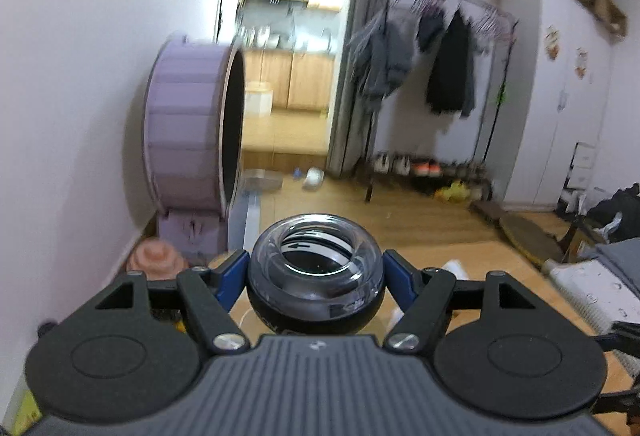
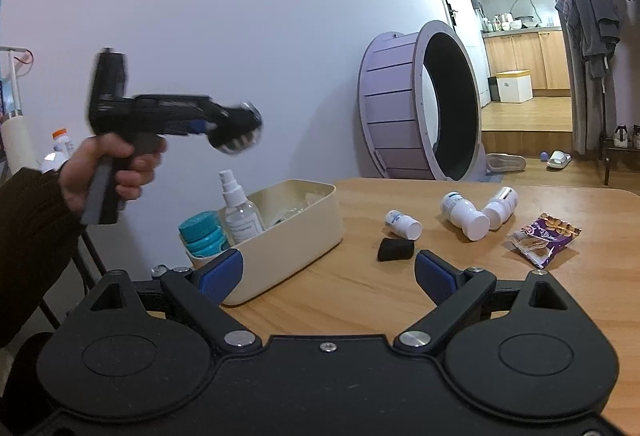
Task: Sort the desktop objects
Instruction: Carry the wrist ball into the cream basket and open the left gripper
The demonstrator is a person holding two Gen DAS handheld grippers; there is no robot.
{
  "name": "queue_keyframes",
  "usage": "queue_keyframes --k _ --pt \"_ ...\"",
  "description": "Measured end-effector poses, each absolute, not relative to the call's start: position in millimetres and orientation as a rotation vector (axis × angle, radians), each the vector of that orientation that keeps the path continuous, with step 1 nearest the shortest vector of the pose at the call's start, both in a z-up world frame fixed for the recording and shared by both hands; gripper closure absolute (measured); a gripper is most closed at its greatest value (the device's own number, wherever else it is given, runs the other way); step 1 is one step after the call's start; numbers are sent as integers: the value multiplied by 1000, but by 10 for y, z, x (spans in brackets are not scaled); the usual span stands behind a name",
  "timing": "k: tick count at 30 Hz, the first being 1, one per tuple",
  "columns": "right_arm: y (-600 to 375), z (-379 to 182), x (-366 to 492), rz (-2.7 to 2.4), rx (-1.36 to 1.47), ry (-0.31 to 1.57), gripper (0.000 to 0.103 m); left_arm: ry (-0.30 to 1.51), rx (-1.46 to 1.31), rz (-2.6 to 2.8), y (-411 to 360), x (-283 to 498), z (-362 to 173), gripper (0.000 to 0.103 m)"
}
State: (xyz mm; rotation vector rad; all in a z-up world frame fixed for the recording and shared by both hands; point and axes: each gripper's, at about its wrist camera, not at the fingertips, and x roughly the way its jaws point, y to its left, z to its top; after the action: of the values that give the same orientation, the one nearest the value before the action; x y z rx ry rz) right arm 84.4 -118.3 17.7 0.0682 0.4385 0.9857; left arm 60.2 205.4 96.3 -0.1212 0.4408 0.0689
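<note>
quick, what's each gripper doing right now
Left gripper: shut on the gyro ball, held up in the air above the beige bin.
Right gripper: open, holding nothing, over the table.

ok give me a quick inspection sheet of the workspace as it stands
surface: wooden table, bare at the near edge
job's things: cream bin holding spray bottle and teal jar; three white bottles lying down, black cylinder, snack packet
clutter: nothing seen
grippers: left gripper shut on gyro ball, held above the bin; right gripper open, empty
cables: nothing seen
surroundings: purple wheel, clothes rack, kitchen doorway
</note>
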Motion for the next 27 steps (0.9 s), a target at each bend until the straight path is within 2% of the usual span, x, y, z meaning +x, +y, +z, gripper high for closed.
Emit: queue_keyframes --k 10,14,21,27 --pt "-1165 106 937 970 66 474 10 658 -131 135 2272 1092 529 31" --pt "-1169 101 933 969 64 476 10 541 -79 187 2291 941 616 26" --pt "-1204 113 937 957 64 469 10 489 -126 122 2180 668 839 26" --pt "-1273 133 974 920 62 453 10 450 -145 10 1816 343 813 25"
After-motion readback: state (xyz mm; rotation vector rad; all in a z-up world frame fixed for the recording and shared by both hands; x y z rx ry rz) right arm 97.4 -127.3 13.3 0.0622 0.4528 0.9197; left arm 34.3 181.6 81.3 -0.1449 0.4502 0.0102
